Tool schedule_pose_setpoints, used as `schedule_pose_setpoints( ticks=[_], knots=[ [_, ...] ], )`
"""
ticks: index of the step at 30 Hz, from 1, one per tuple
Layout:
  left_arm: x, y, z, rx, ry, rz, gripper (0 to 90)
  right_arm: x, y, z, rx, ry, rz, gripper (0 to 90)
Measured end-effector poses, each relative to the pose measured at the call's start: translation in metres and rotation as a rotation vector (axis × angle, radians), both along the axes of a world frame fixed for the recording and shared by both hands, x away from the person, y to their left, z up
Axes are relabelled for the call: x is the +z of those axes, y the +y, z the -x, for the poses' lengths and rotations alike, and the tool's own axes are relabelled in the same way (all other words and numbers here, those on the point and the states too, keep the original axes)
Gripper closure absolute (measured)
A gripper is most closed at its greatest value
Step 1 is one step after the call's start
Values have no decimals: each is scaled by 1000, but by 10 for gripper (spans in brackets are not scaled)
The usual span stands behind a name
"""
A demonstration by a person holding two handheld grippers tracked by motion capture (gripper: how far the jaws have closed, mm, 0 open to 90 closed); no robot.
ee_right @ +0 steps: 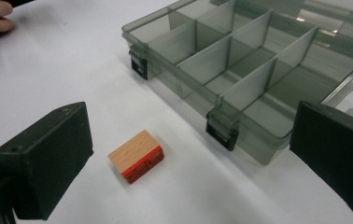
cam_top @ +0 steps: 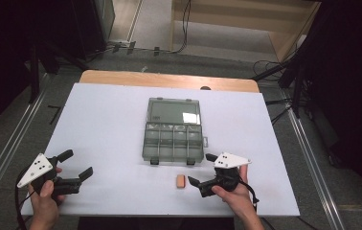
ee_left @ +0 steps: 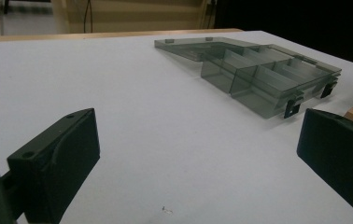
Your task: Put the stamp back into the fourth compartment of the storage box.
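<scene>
Small wooden block (ee_right: 136, 156) with red underside: lying flat on my table, just in front of the open grey compartment box (ee_right: 240, 65), apart from it.

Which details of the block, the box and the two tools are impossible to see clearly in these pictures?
- Block: the pattern on its red face is too small to read in the right gripper view; in the left gripper view the right jaw covers most of it.
- Box: whether its compartments hold anything small is unclear through the smoky plastic; in the right gripper view its lid is cut off by the top edge.
- Left tool and right tool: both open; in their own views the edges cut the jaws off.
</scene>
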State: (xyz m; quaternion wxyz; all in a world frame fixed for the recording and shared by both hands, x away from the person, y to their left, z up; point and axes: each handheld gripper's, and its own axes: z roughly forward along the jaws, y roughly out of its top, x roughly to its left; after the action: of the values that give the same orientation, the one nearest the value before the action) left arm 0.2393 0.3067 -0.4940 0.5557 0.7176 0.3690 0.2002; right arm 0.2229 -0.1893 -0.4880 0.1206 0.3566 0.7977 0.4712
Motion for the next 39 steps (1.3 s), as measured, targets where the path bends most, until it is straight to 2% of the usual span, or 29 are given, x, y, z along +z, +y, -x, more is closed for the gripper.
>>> schedule_pose_setpoints(
  ticks=[2,7,12,14,15,17,20,21,24,27,31,34,39],
  knots=[
    [0,0,0,4,-1,0,0,-2,1,2,4,14,12,0],
    [0,1,0,4,-2,2,0,-7,1,4,11,54,4,0],
    [0,1,0,1,-1,3,0,-6,0,3,21,72,2,0],
    [0,1,0,-1,-2,4,0,-6,1,5,30,79,1,59],
    [0,1,0,-1,-2,6,0,-6,2,6,27,78,12,66],
    [0,1,0,-1,-2,6,0,-8,5,7,61,82,31,66],
    [0,1,0,1,-2,3,0,-11,11,6,68,86,50,73],
    [0,1,0,2,-1,4,0,-11,13,6,73,88,50,114],
    [0,0,0,1,-1,5,0,-13,22,7,82,87,72,128],
    [0,0,0,-3,-2,0,0,-15,28,7,74,90,89,131],
    [0,0,0,-3,-1,-1,0,-16,32,6,66,84,100,210],
    [0,0,0,-4,-1,2,0,-18,37,6,74,98,117,262],
    [0,-1,0,-6,0,-6,0,-22,44,4,85,109,146,311]
  ],
)
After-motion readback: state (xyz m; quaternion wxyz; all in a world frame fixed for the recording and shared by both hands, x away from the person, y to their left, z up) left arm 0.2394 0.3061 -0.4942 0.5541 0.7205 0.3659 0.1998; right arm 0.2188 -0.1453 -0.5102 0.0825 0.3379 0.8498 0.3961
